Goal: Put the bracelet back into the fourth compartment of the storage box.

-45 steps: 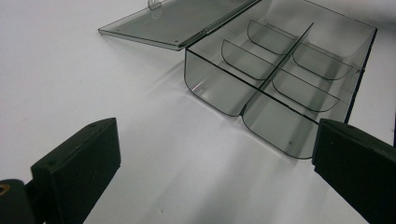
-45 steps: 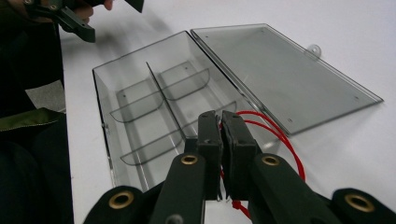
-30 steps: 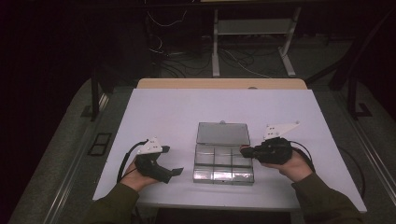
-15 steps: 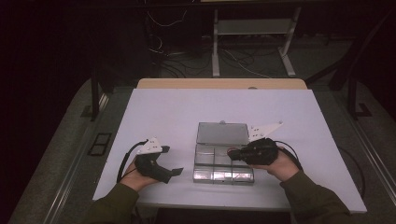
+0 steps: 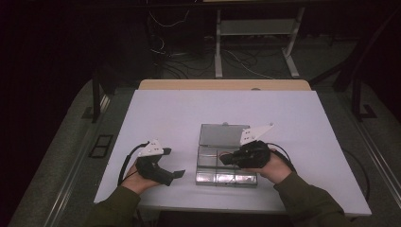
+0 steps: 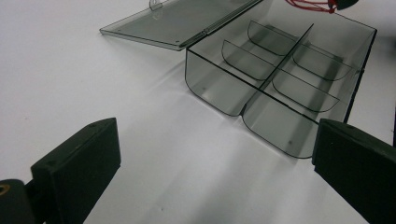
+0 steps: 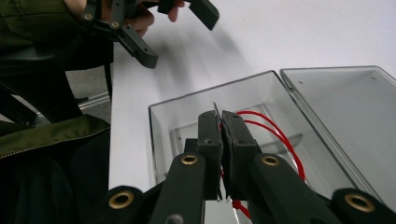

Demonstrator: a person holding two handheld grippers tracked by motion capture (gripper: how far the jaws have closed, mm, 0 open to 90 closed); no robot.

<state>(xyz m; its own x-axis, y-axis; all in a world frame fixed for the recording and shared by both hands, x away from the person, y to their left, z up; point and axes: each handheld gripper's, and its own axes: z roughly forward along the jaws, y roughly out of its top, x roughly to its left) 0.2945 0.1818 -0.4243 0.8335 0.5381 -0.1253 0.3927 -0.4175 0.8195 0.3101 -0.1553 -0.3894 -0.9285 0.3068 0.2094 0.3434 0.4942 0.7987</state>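
Since the right tongs [image 7: 221, 122] pinch the red wire [image 7: 275, 133] above the clear box [image 6: 280, 74], I'd lower it fully into one compartment before letting go, left tongs [image 6: 210, 172] waiting wide.

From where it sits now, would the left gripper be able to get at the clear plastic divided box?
Probably yes. The left gripper stands open beside the clear plastic divided box, with bare white table between them; the right gripper occupies the box's far side.

Olive-green zipped jacket sleeves, both hands on black grippers: left gripper [image 5: 177, 175] and right gripper [image 7: 221, 126] each with blocky black jaws, brass-coloured rivets, pale three-cornered top plate, trailing black cable.
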